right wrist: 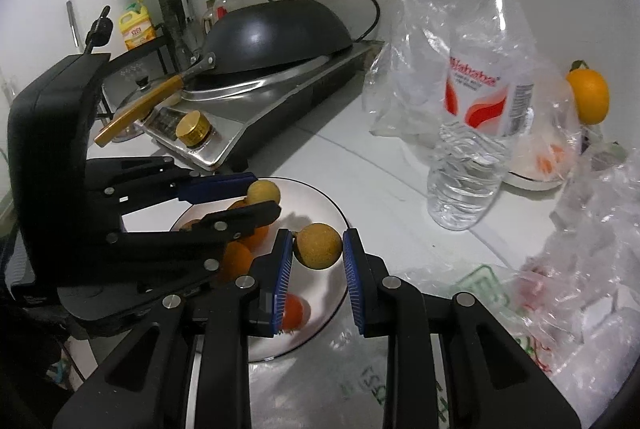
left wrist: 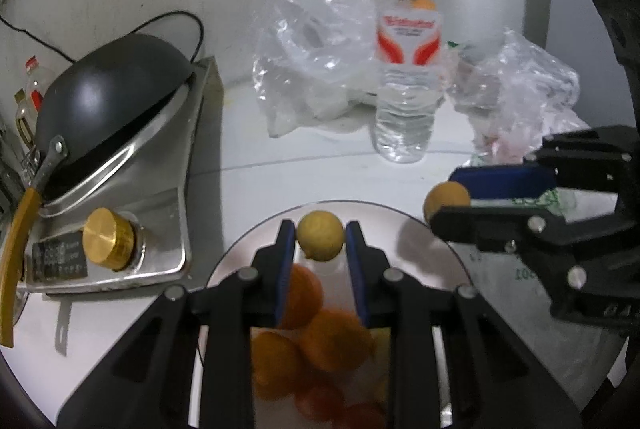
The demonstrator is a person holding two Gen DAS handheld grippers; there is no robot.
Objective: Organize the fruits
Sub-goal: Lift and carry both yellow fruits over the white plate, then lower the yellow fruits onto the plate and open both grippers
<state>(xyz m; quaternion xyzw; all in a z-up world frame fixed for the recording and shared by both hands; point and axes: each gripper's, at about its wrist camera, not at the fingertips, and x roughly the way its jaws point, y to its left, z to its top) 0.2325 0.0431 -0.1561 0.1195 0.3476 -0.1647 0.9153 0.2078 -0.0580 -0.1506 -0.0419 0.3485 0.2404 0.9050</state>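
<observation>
We have 2 small round fruits in hand at once, 1 per claw, and both hang over the white plate (left wrist: pixel 424 229) because that is where the fruit is being gathered. Our left gripper (left wrist: pixel 320 237) pinches a pale yellow fruit (left wrist: pixel 320 235) between its blue pads, right at the tips, above the far half of the plate. Our right gripper (right wrist: pixel 318 247) pinches a tan, rough-skinned fruit (right wrist: pixel 318 246) the same way, near the plate's right rim. Gripping at the tips keeps the fingers clear of the pile beneath.

On the plate already lie several oranges (left wrist: pixel 332 341) and at least 2 small red tomatoes (right wrist: pixel 295 311), crowded toward the near side. We judge that the open far and right parts of the plate are the sensible drop spots, since round fruit set on the heap could roll off.

A water bottle (left wrist: pixel 406 69) stands behind the plate among loose plastic bags (left wrist: pixel 308 41), presumably what the fruit came in. 1 orange (right wrist: pixel 588 95) sits beyond the bags, not yet collected. The upturned wok (left wrist: pixel 112 81) on the stove (left wrist: pixel 168 213) is apart from the work.
</observation>
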